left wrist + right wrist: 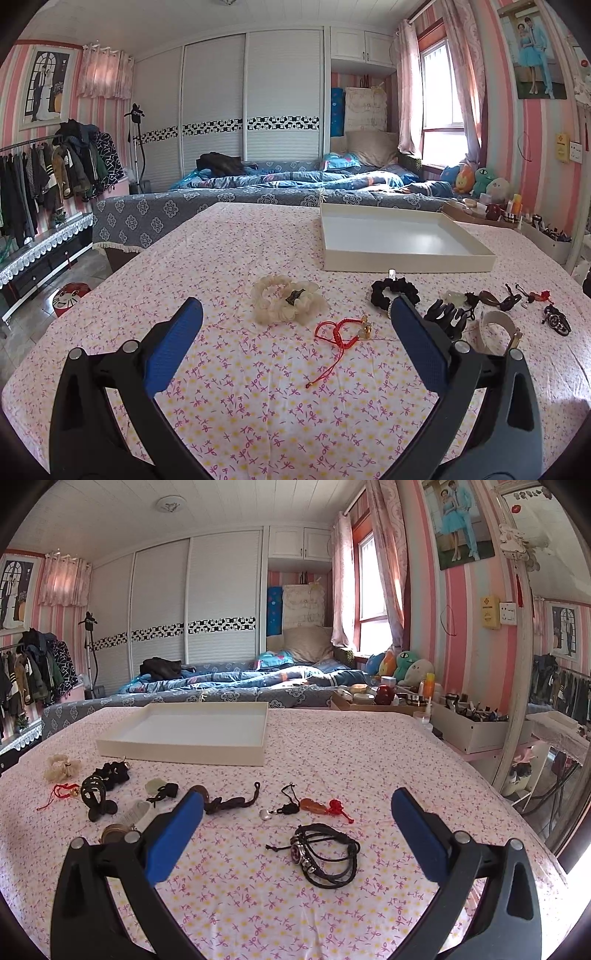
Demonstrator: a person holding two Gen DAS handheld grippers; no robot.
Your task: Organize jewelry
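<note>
Left claw (297,321) wide open, empty; red cord bracelet (338,329) between its fingers. Right claw (297,806) wide open, empty; black leather bracelet (327,854) just ahead, between fingers.

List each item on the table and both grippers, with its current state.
left gripper: open, empty, above the cloth.
right gripper: open, empty.
white tray: empty, flat on the table.
red cord bracelet: loose on the cloth, between the left fingers.
black cord bracelet: coiled, between the right fingers.
cream scrunchie: lying outside the tray.
black scrunchie: lying outside the tray.
black hair claw: on its side.
</note>
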